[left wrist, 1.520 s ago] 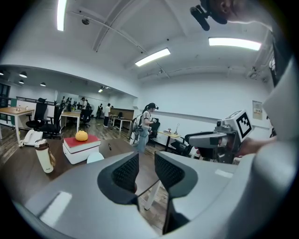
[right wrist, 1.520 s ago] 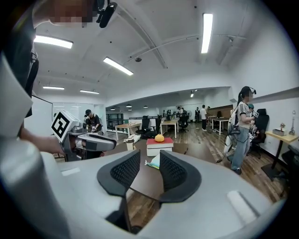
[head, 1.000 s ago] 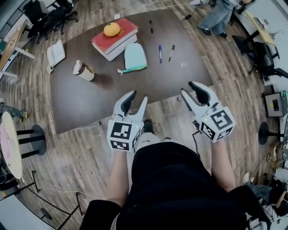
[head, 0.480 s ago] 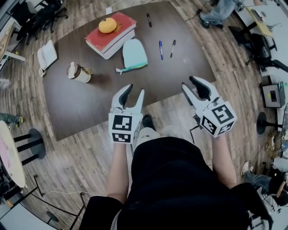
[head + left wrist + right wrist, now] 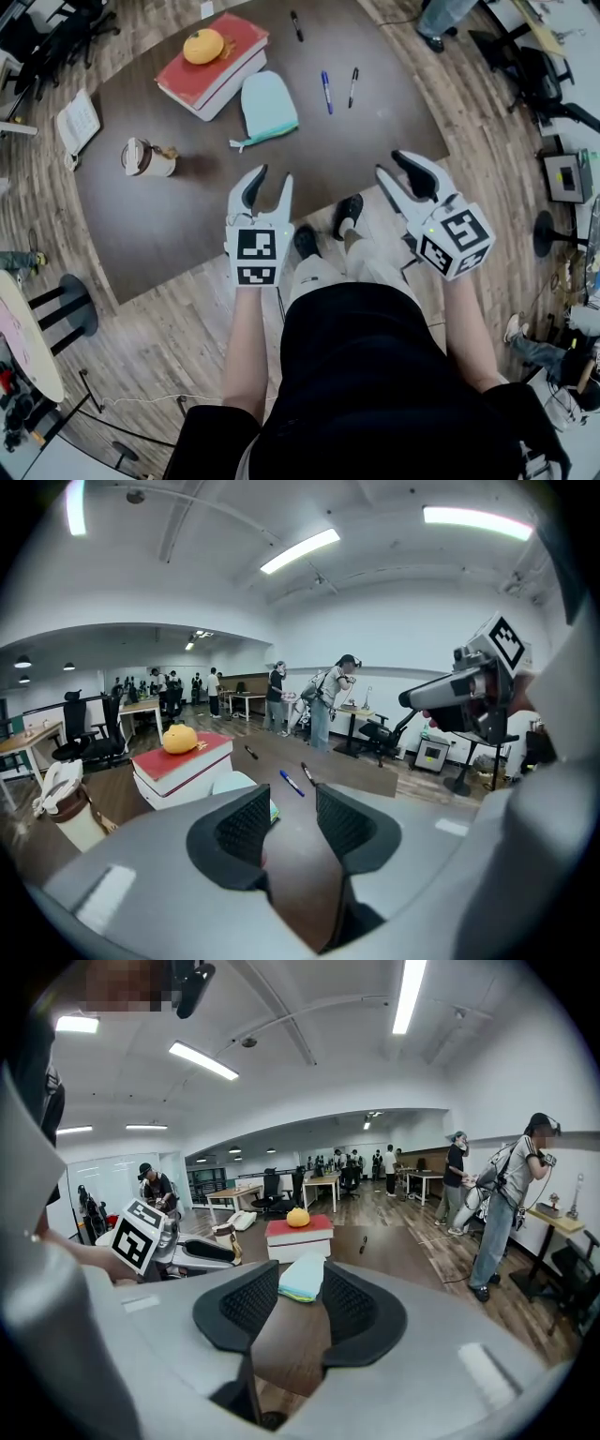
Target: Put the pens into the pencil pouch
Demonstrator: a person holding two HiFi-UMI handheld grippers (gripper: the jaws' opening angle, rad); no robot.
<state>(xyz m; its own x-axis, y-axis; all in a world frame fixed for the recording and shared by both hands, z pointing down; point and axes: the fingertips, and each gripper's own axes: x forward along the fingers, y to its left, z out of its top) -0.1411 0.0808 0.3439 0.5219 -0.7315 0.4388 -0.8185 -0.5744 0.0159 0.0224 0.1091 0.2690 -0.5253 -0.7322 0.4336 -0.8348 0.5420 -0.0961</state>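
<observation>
Dark brown tabletop (image 5: 169, 216) carries everything for this job, and none of it has been touched yet, as far as I can judge.

Farthest left stands a paper cup (image 5: 141, 157). Next comes a stack of red books (image 5: 225, 70) with an orange (image 5: 203, 45) on top. These look like clutter, nothing the task needs.

Just beside the books lies the teal pencil pouch (image 5: 267, 105), flat, with its zip end turned toward the person. I cannot tell whether it is unzipped. That end faces the near edge, which would make it easy to reach.

The left gripper (image 5: 270, 178) hovers over the near edge of the table, roughly in line with the pouch but well apart from it. Its jaws are spread, with nothing but bare tabletop showing in the gap. My guess is this hand is meant to steady or hold open the pouch.

Right of the pouch lie a blue pen (image 5: 326, 92) and a black pen (image 5: 352, 86), near each other but apart, both outside the pouch. A third pen (image 5: 296, 25) lies alone toward the far edge.

The right gripper (image 5: 387, 164) is held at the near edge too, its jaws apart and empty. It sits on the pens' side, so it likely goes for them first. Thin pens lying flat will need a low, careful pinch.
</observation>
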